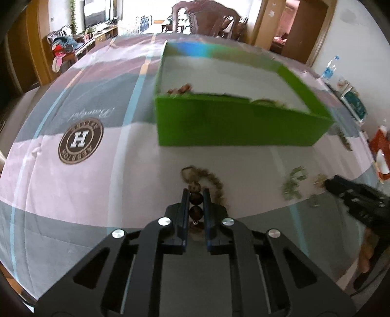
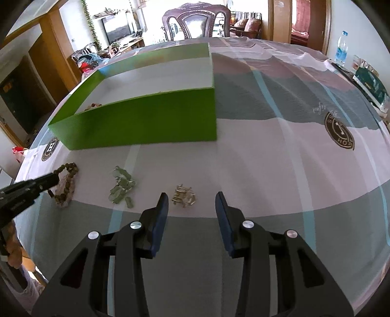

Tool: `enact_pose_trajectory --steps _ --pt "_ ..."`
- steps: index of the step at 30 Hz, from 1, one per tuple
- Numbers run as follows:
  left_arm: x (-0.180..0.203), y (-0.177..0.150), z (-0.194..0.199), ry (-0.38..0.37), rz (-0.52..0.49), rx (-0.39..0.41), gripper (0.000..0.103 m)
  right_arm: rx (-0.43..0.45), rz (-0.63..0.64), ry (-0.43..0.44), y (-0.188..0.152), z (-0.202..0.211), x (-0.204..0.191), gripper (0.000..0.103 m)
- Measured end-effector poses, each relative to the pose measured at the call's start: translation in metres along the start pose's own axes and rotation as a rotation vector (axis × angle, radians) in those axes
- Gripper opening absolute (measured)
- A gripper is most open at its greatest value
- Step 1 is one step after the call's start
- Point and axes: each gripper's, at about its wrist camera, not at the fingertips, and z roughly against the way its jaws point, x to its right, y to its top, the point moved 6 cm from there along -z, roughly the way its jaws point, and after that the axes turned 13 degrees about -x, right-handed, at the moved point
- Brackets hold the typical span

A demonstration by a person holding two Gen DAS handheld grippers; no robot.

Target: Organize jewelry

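Three jewelry pieces lie on the bench point(image 2: 243, 170) before one green box point(image 2: 146, 126). The left tool point(image 1: 195, 192) pinches the brown bead bracelet point(image 1: 207, 180). The right tool point(image 2: 191, 197) gapes, holding nothing.

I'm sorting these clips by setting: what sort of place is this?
Most likely a home dining area open to a living room: a cloth-covered table with a carved wooden chair behind it, a television on a low unit beyond, and a green box with bead bracelets.

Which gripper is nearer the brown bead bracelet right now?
Left. The left gripper is shut on the brown bead bracelet; the right gripper is open, off to the side by the gold piece.
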Motion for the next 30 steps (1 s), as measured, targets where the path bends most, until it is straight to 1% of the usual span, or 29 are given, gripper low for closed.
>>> enact_pose_trajectory --steps 2,5,7,9,10,12,13,17,21,25,26,30 --pt "0.014 0.000 0.013 -0.055 -0.028 0.024 0.011 -0.001 0.008 0.005 0.000 0.000 -0.004 0.040" --pt "0.043 -0.003 0.029 -0.130 -0.106 0.054 0.011 0.003 0.015 0.013 0.001 0.001 -0.007 0.040" --pt "0.055 -0.005 0.032 -0.158 -0.147 0.061 0.011 0.005 0.014 0.014 0.000 0.002 -0.008 0.042" --pt "0.054 -0.005 0.024 -0.129 -0.134 0.042 0.012 0.008 0.015 0.013 0.000 0.003 -0.008 0.044" --pt "0.051 -0.004 0.019 -0.113 -0.122 0.034 0.015 0.009 0.016 0.013 0.000 0.003 -0.007 0.044" --pt "0.039 -0.001 0.010 -0.085 -0.080 0.007 0.029 0.012 0.017 0.014 -0.001 0.005 -0.006 0.045" --pt "0.034 -0.001 0.007 -0.079 -0.067 0.002 0.029 0.013 0.017 0.013 -0.002 0.005 -0.005 0.045" --pt "0.008 -0.003 0.000 -0.004 -0.012 -0.011 0.030 0.015 0.027 0.018 -0.001 0.006 -0.007 0.045" --pt "-0.007 -0.006 -0.005 0.034 0.023 -0.029 0.036 0.012 0.069 0.039 0.000 0.003 -0.024 0.045" --pt "-0.008 -0.012 -0.010 0.042 0.024 -0.039 0.038 0.008 0.114 0.053 0.004 0.000 -0.044 0.045" --pt "-0.011 -0.014 -0.009 0.042 0.021 -0.040 0.039 0.010 0.130 0.059 0.005 0.000 -0.051 0.045" --pt "-0.012 -0.017 -0.009 0.045 0.012 -0.046 0.040 0.028 0.171 0.068 0.010 0.004 -0.068 0.045"
